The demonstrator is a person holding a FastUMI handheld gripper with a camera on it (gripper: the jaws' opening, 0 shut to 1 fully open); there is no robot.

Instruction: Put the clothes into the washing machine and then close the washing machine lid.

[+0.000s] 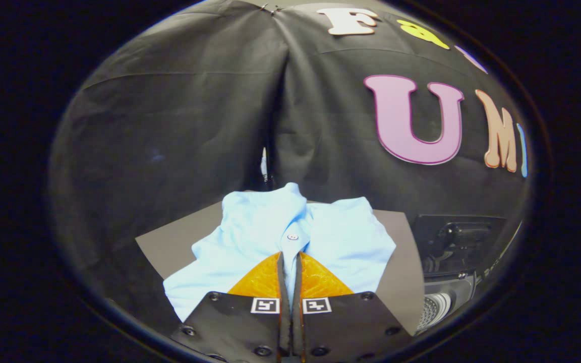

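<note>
A light blue buttoned shirt lies crumpled on a grey tabletop. My gripper is over its middle, just below a small button. The two fingers are closed to a narrow slit, and a strip of the shirt's front band is pinched between them. The washing machine stands just right of the table, a dark toy-sized unit. Its lid is raised, and the ribbed drum opening shows below it.
Black cloth walls close in behind the table and to the left, meeting in a corner fold beyond the shirt. A bare strip of grey tabletop separates the shirt from the machine.
</note>
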